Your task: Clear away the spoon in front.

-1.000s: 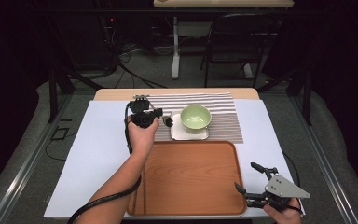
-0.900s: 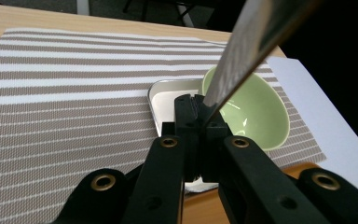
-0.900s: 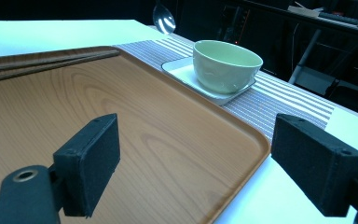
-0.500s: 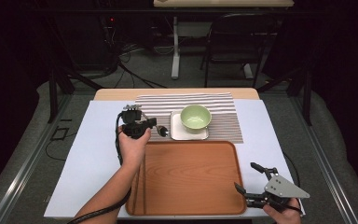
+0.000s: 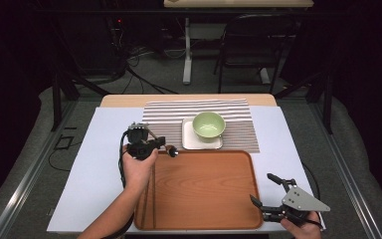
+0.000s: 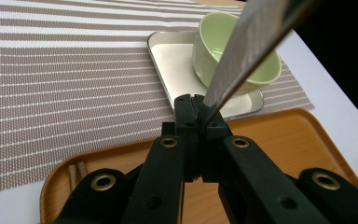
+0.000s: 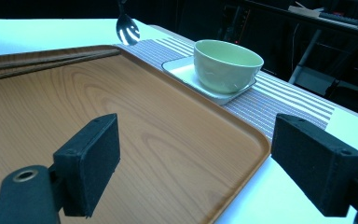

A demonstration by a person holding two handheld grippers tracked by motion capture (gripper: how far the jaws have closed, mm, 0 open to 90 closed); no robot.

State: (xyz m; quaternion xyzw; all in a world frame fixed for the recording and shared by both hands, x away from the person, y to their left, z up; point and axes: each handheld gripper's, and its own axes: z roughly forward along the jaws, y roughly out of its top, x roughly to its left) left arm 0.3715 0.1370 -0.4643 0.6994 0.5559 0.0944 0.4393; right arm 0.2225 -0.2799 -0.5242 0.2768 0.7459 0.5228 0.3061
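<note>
My left gripper hovers over the far left corner of the wooden tray, shut on a metal spoon. In the left gripper view the jaws pinch the spoon's handle, which slants up to the right. The spoon's bowl hangs beyond the tray's far corner in the right gripper view. A green bowl sits on a white square plate on the striped placemat. My right gripper rests open at the tray's near right corner, with nothing between its pads.
Brown chopsticks lie along the tray's left side. A white sheet covers the table under the tray and placemat. Past the table's far edge are a chair, table legs and cables on the floor.
My left gripper has carried the spoon left and toward the person, from beside the bowl to the tray's far left corner. The right gripper has stayed put.
</note>
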